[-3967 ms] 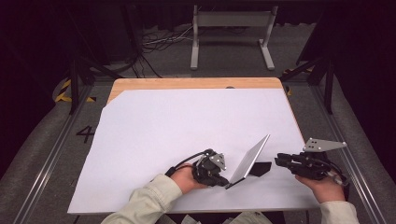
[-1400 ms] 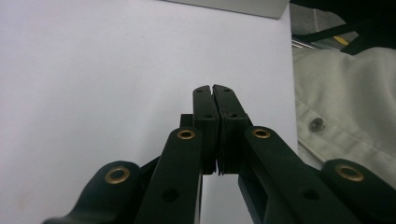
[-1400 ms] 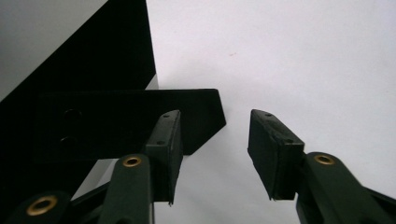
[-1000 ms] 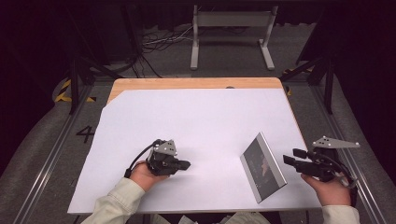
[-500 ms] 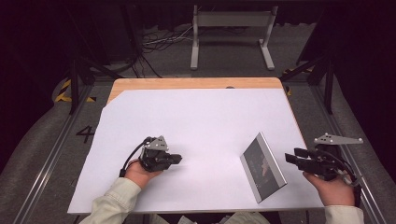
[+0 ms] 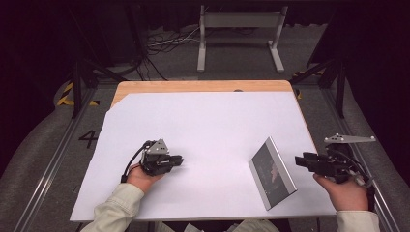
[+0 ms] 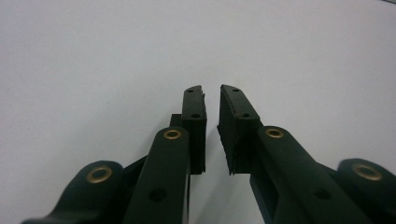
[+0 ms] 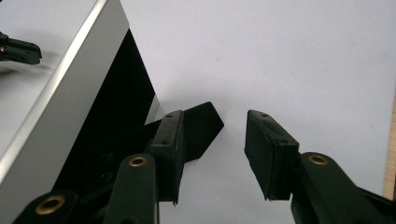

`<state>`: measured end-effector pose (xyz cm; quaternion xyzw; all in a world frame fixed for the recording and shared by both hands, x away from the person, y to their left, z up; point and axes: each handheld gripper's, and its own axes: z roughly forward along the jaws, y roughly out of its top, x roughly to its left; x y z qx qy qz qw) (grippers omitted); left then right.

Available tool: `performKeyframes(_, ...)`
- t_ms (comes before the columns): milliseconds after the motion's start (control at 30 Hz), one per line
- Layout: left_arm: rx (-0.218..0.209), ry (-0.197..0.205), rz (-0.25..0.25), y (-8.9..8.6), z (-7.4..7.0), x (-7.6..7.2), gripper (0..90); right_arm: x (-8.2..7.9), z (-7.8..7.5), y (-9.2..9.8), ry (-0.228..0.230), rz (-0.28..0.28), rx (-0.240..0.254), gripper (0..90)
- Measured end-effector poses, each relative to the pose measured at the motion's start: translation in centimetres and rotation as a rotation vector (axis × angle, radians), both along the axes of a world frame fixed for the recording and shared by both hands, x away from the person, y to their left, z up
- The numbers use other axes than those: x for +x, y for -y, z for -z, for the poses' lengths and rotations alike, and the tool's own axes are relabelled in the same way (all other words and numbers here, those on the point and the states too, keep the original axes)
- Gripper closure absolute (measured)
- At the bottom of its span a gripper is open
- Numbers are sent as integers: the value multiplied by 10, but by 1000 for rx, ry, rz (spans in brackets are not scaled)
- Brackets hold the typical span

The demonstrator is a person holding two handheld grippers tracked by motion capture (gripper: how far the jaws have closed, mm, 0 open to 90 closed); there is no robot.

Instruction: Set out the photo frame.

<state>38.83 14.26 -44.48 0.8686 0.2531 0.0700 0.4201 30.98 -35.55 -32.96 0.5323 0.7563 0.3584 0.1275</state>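
White sheet [image 6: 203, 130] covers the surface [image 6: 193, 86], whose far edge shows light wood. The picture frame [image 6: 272, 173] has a silver border, a dark panel and a faint reddish patch at its centre. Both the left gripper [image 6: 180, 160] and the right gripper [image 6: 299, 160] are black, with brass rivets on the arms and grey plates on top. The sleeves [image 6: 116, 212] are pale beige, and the floor [image 6: 43, 154] is grey with a black "4".

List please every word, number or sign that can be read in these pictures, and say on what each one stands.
"4": a large dark numeral on the grey floor mat left of the table.
Picture frame: its dark glass shows only a dim, blurred picture or reflection, no readable text.
White sheet: no writing on it.
Yellow-and-black hazard stripes on the floor: a marking, no letters.
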Motion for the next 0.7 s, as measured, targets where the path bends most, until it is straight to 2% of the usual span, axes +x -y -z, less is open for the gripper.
performKeyframes(300, 11, -16, -13, 1, 3, 1, 787, 3, -9, -3, -24, 14, 5, 573)
performKeyframes(467, 16, -11, -16, 2, 4, 1, 786, 4, -15, -6, -45, 23, 10, 575)
performKeyframes(600, 22, -26, -12, 4, 6, -1, 785, 5, -20, -10, -42, 12, 9, 569)
performKeyframes(700, 26, -21, -7, 6, 6, -2, 784, 5, -25, -14, -38, -1, 5, 567)
